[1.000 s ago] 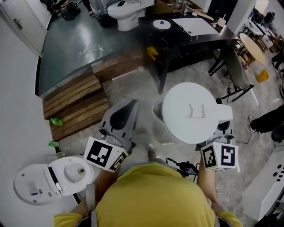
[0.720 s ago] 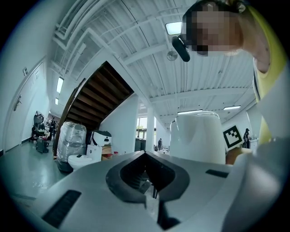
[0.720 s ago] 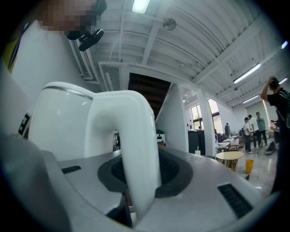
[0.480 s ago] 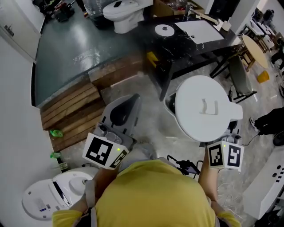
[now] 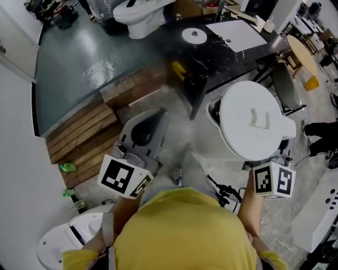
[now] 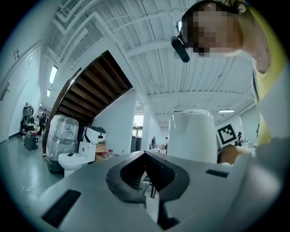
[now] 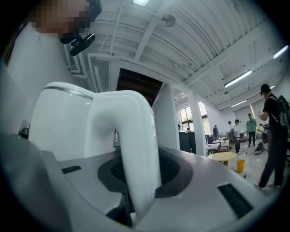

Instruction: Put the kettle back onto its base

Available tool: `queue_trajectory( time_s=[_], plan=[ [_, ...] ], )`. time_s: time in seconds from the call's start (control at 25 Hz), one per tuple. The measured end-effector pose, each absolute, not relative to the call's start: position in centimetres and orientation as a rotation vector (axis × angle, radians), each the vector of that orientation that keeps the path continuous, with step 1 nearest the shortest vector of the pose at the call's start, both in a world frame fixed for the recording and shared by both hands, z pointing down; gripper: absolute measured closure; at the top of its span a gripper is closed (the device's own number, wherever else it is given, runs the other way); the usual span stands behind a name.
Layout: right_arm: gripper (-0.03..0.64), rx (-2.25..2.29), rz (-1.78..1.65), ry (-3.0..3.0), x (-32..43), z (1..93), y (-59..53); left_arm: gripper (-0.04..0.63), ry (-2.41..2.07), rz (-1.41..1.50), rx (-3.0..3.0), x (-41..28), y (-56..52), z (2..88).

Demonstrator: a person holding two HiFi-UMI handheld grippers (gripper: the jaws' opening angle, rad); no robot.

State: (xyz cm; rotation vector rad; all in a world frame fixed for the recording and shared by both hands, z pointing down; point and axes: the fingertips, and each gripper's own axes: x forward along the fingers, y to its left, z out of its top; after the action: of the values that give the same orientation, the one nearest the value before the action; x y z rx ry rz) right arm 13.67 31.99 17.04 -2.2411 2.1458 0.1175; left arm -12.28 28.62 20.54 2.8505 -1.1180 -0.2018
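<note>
A glossy grey-green floor (image 5: 79, 58) meets a low step of wooden planks (image 5: 84, 132) and then pale mottled stone flooring (image 5: 185, 132). A white wall (image 5: 13, 116) runs along the left edge, and a white toilet (image 5: 140, 13) stands at the far side beside a black marble-topped table (image 5: 211, 50). Past that table stand a round wooden table (image 5: 298, 52) and a yellow bucket (image 5: 311, 82). Overhead a white ribbed ceiling (image 6: 149, 41) carries strip lights (image 7: 240, 78), the dark wooden underside of a staircase (image 6: 95, 90) slopes down, and daylight enters through tall windows (image 7: 186, 118).

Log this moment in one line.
kettle: in air, off base | right tongs: shut on handle | left tongs: shut, empty | base: bare, on table
</note>
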Motion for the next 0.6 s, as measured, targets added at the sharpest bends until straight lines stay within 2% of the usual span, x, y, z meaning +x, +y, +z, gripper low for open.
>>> queue_trajectory(
  time_s=[0.6],
  plan=[
    [0.517,-2.199,0.118,2.185,17.5,17.6,20.3,0.594,-1.123,-0.189,2.834,-8.3,17.9,21.5]
  ],
)
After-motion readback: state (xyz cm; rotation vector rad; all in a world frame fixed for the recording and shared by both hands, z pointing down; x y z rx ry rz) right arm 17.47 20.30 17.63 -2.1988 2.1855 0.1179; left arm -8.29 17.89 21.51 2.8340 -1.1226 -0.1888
